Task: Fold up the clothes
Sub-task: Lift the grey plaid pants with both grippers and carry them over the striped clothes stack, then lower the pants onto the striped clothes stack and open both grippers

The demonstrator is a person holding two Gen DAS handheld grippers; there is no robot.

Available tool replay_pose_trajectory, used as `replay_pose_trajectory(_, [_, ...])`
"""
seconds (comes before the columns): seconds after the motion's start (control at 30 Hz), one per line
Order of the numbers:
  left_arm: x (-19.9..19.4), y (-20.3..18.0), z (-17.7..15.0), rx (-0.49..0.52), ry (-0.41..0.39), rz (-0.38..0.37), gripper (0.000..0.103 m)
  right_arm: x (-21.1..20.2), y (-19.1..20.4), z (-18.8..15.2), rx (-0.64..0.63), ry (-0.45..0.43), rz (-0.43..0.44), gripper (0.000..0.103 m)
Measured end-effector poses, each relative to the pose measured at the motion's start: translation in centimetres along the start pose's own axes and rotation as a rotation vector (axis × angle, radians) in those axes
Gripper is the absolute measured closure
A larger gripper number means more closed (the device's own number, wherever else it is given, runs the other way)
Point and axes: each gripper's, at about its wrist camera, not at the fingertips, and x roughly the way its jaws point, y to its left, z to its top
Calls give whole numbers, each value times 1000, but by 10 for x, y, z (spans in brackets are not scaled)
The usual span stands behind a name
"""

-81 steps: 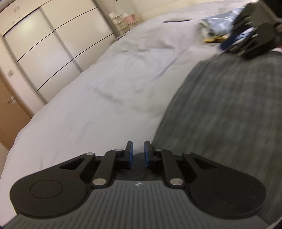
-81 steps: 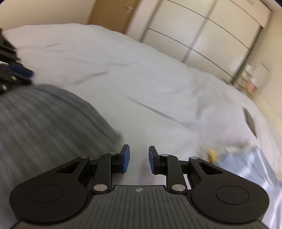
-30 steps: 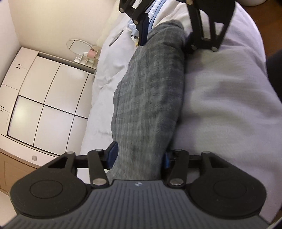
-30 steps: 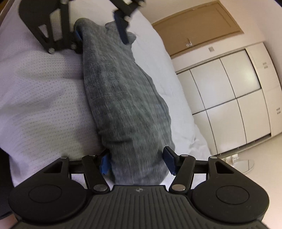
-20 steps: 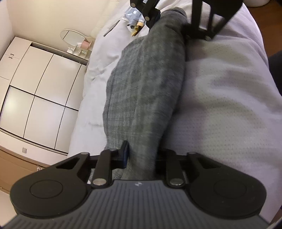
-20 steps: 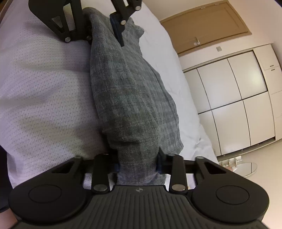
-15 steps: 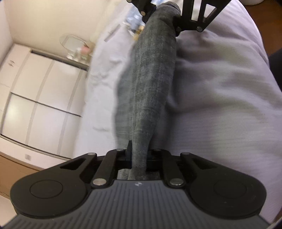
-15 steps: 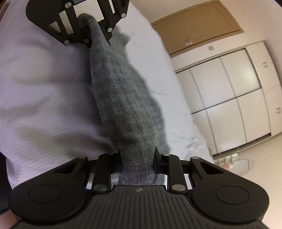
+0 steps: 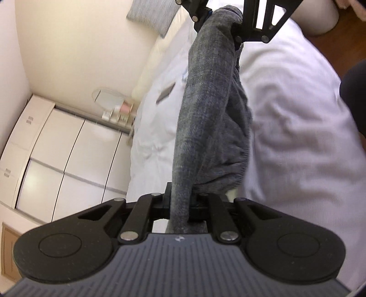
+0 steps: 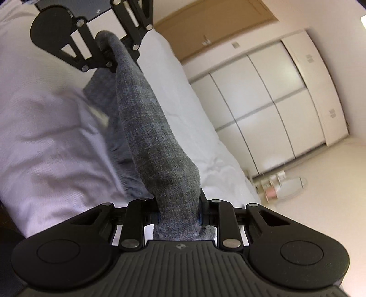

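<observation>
A grey knit garment [image 9: 205,107] is stretched between my two grippers above a bed with a white cover [image 9: 297,118]. My left gripper [image 9: 181,201] is shut on one end of it. My right gripper [image 10: 178,214] is shut on the other end [image 10: 148,128]. Each gripper shows at the top of the other's view: the right gripper [image 9: 228,20] in the left wrist view, the left gripper [image 10: 109,50] in the right wrist view. The garment's loose lower part with its ribbed hem [image 9: 231,157] hangs down toward the bed.
White sliding wardrobe doors [image 10: 263,98] line one wall, next to a wooden door [image 10: 215,25]. A small shelf with bottles and a round mirror [image 9: 114,105] stands by the bed. A flat dark object [image 9: 165,93] lies on the cover. A grey pillow [image 9: 153,11] leans on the wall.
Both grippers closed on the ends of the grey garment and lifted it off the bed. It now hangs taut between them, higher than half a second ago.
</observation>
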Motion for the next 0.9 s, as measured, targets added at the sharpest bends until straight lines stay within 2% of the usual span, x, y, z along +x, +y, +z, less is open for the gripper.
replay_pose_trajectory(0.17, [31,16,50,46,-126,-26,95,-21,-26,-40,84,80,-62,79])
replay_pose_trajectory(0.3, [89,38,104,68,-232,-30,94,-5,-69,-83,118,149,-141,79])
replay_pose_trajectory(0.4, [144,60,151,73,-301,4,94,20,-117,-115,116,197,-249,79])
replay_pose_trajectory(0.5, [194,83,199,66,-377,93,94,42,-153,-146,47,228,-433,78])
replay_pose_trajectory(0.57, [225,92,224,64,-422,129,94,59,-170,-169,54,246,-502,78])
replay_pose_trajectory(0.67, [276,68,238,63,-415,21,89,88,-176,-205,102,290,-503,76])
replay_pose_trajectory(0.73, [315,24,237,108,-358,-70,87,116,-155,-231,121,336,-422,76])
replay_pose_trajectory(0.83, [350,-36,227,199,-278,-171,86,156,-110,-270,102,415,-260,74])
replay_pose_trajectory(0.9, [352,-50,218,199,-293,-158,86,162,-85,-284,57,428,-208,72])
